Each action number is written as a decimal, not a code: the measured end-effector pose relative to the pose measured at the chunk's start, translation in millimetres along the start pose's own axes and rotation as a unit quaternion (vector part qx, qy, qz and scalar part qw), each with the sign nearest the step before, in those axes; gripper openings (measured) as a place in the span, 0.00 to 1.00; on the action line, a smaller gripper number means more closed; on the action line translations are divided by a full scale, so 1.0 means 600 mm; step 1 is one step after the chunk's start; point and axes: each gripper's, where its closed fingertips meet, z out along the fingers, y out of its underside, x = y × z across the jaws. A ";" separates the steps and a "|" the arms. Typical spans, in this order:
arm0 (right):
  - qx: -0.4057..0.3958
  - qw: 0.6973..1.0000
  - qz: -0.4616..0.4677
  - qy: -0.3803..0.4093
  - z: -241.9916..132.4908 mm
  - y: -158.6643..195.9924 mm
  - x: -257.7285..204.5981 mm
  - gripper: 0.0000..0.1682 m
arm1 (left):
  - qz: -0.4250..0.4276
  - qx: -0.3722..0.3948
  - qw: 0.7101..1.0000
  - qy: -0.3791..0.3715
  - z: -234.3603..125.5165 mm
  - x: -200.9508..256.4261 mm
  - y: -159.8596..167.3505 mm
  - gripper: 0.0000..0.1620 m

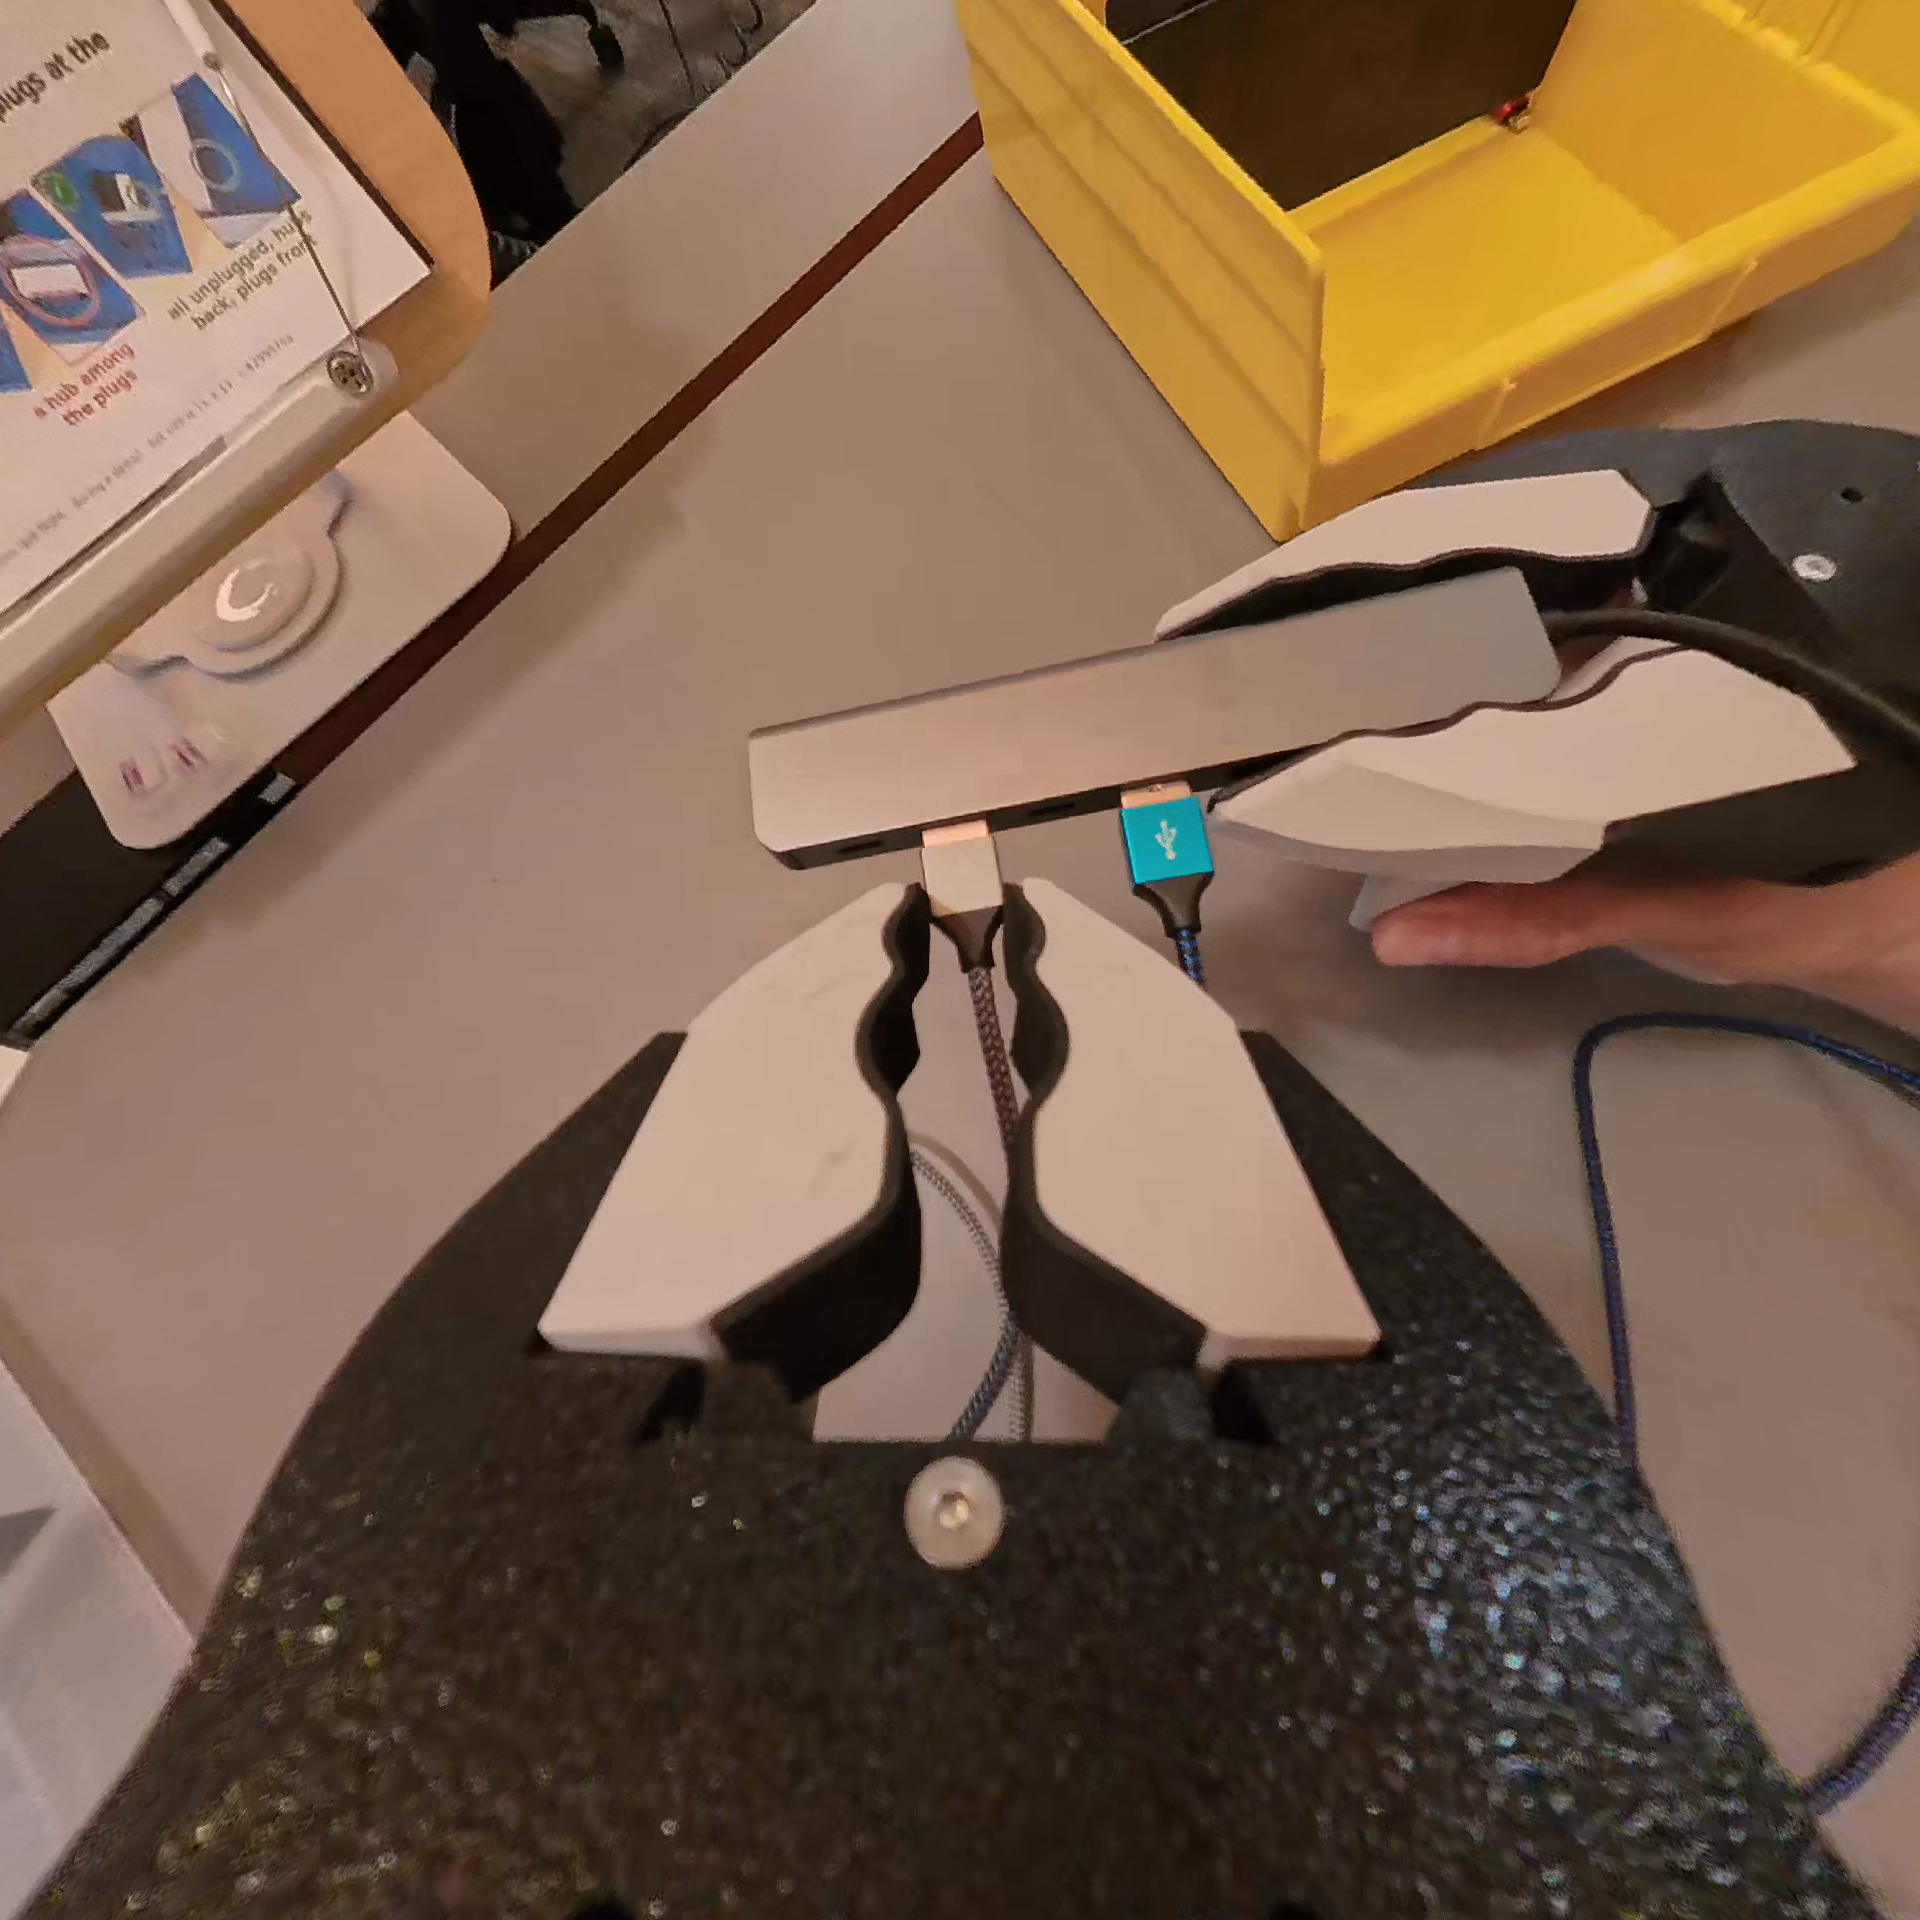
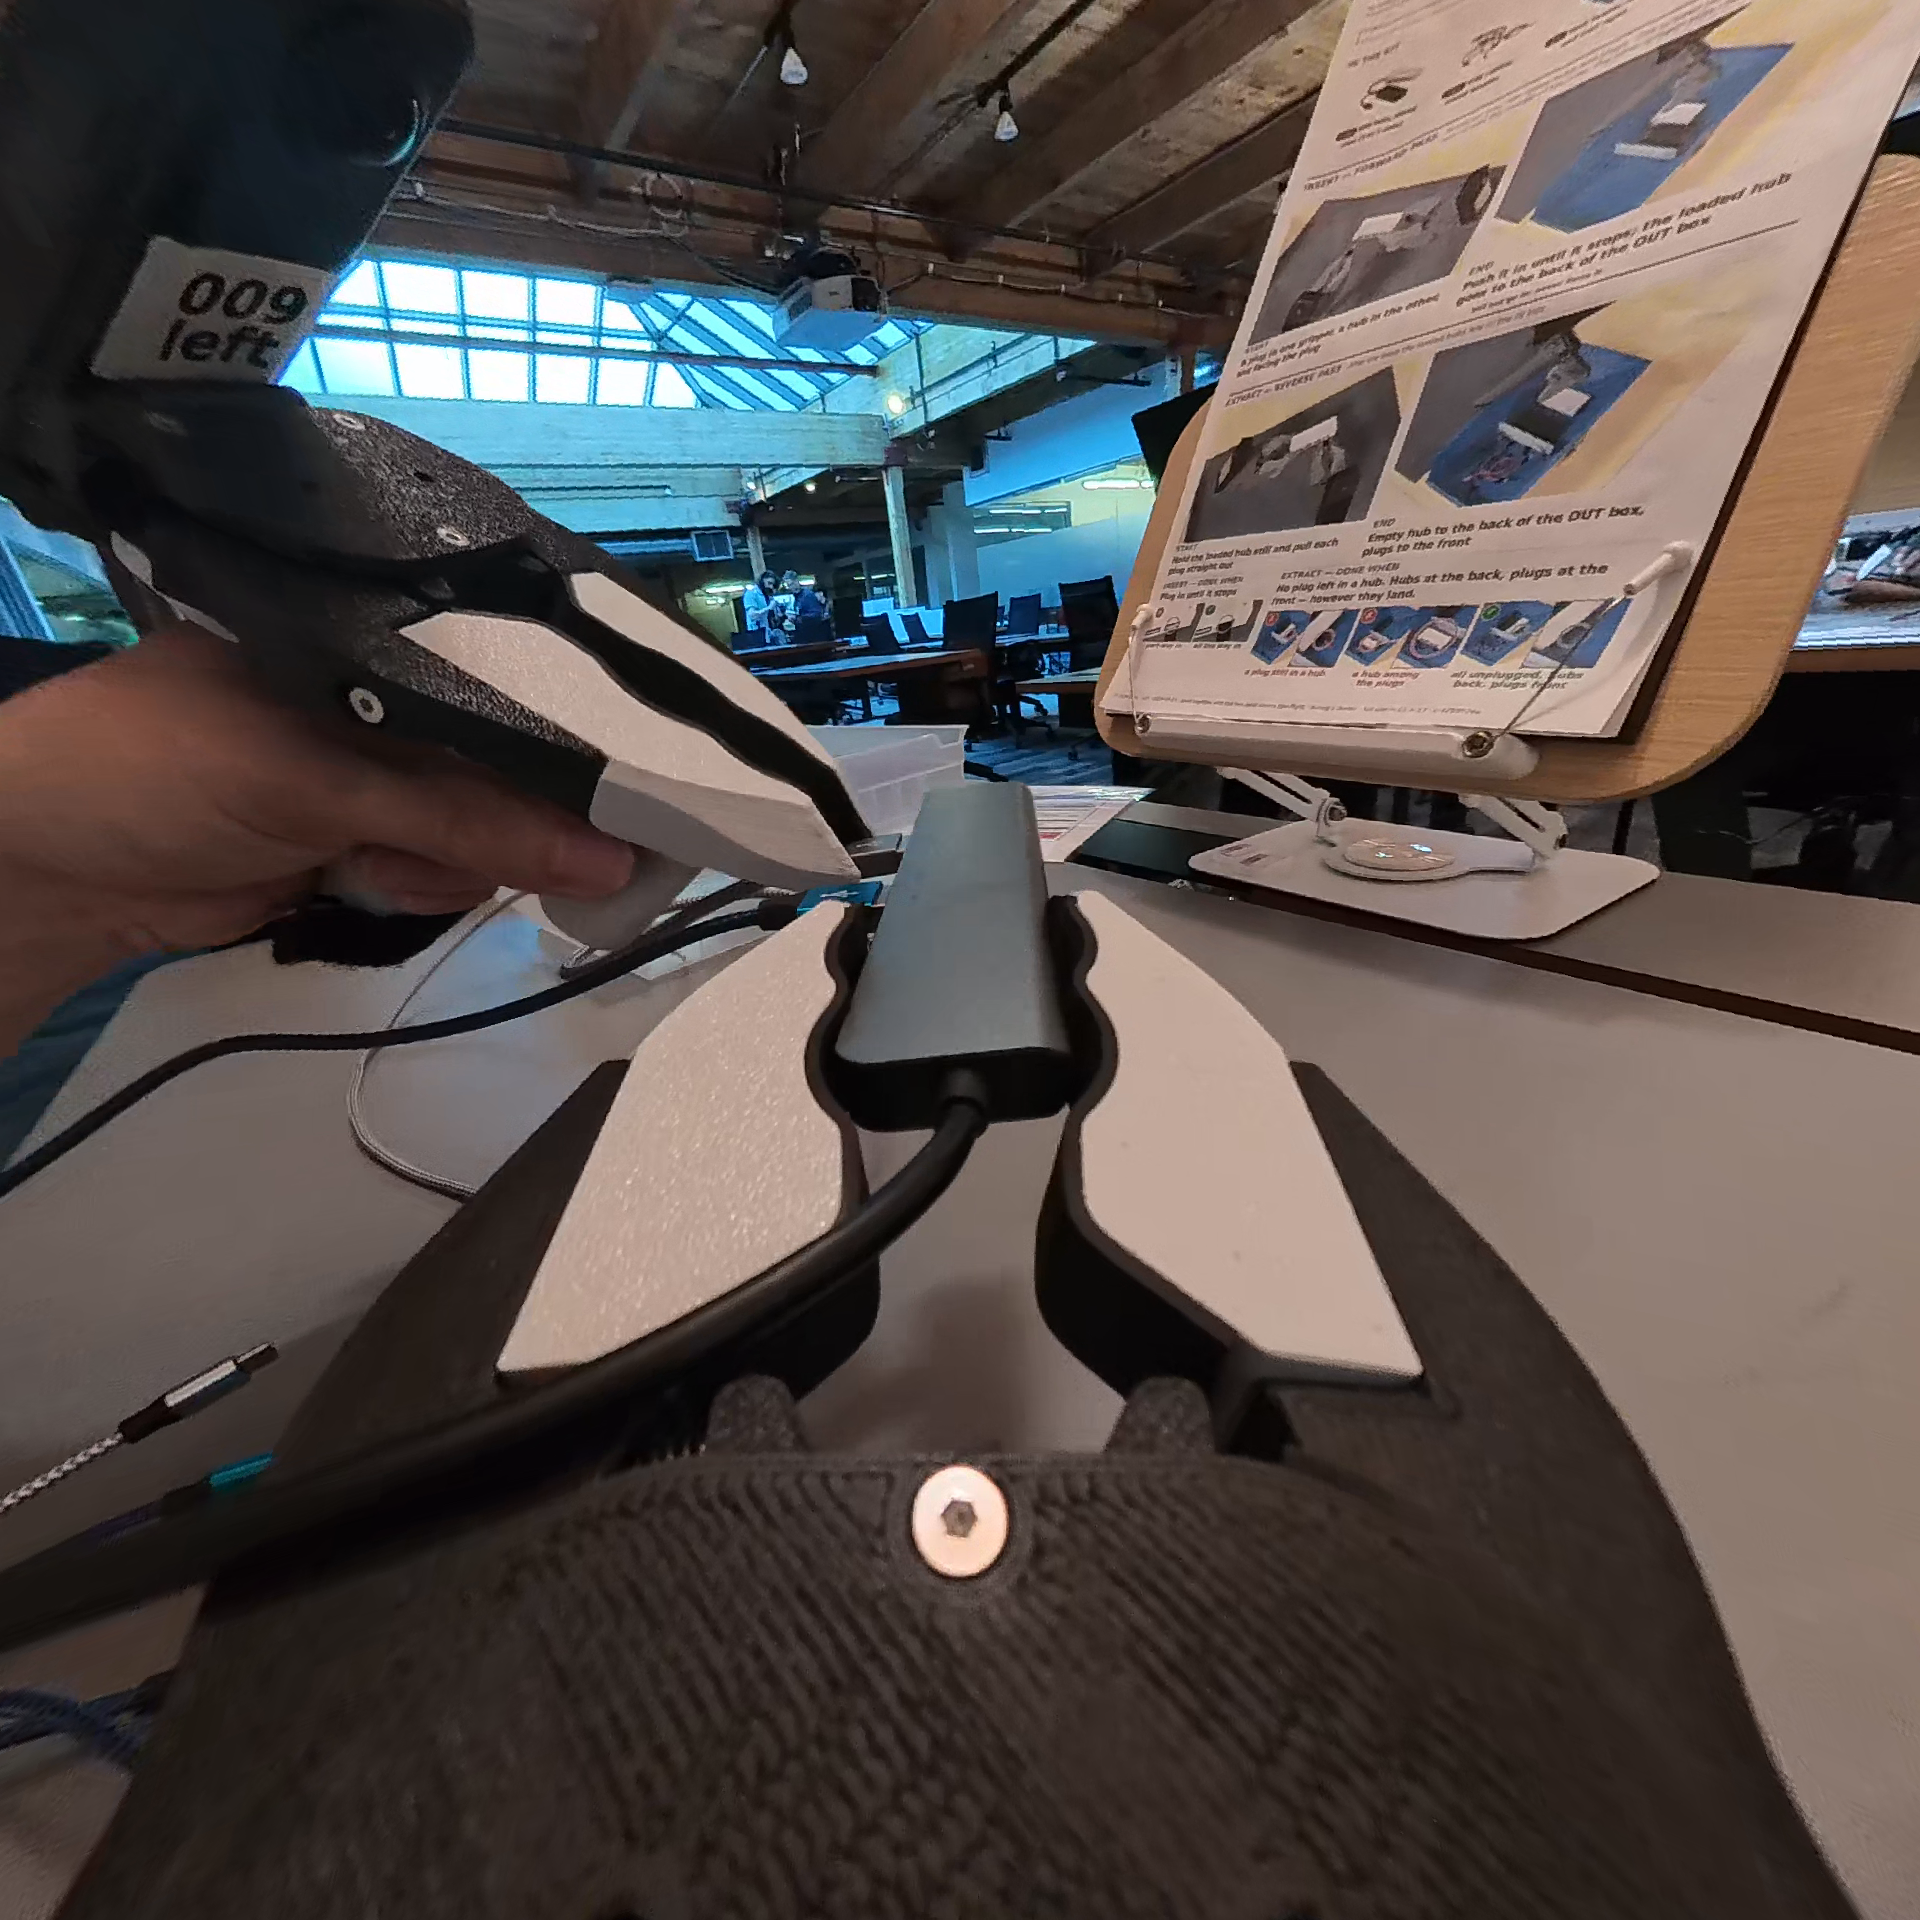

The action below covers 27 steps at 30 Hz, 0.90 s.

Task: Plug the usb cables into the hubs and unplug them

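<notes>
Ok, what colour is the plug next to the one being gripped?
Teal plug, best in left wrist view.

Grey hub [image 1: 1143,717], two plugged cables [image 1: 987,997]

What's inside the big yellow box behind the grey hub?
The yellow bin looks mostly bare: a dark floor and one small red thing by its far wall. Its near wall hides the front part of the floor, so anything lying there cannot be seen.
</notes>
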 end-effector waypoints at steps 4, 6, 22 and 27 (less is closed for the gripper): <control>0.000 1.000 0.002 0.003 0.000 0.000 0.001 0.21 | 0.013 0.022 1.000 0.000 0.003 -0.001 -0.003 0.08; 0.002 1.000 -0.001 0.007 0.000 -0.001 0.002 0.21 | 0.021 0.033 0.999 -0.003 0.003 -0.002 -0.006 0.08; 0.051 0.996 -0.055 0.043 -0.013 -0.024 0.011 0.21 | 0.081 0.214 0.973 -0.026 -0.021 0.001 -0.038 0.08; 0.066 0.994 -0.079 0.034 -0.015 -0.034 0.002 0.21 | 0.055 0.225 0.973 -0.012 -0.025 0.008 -0.029 0.13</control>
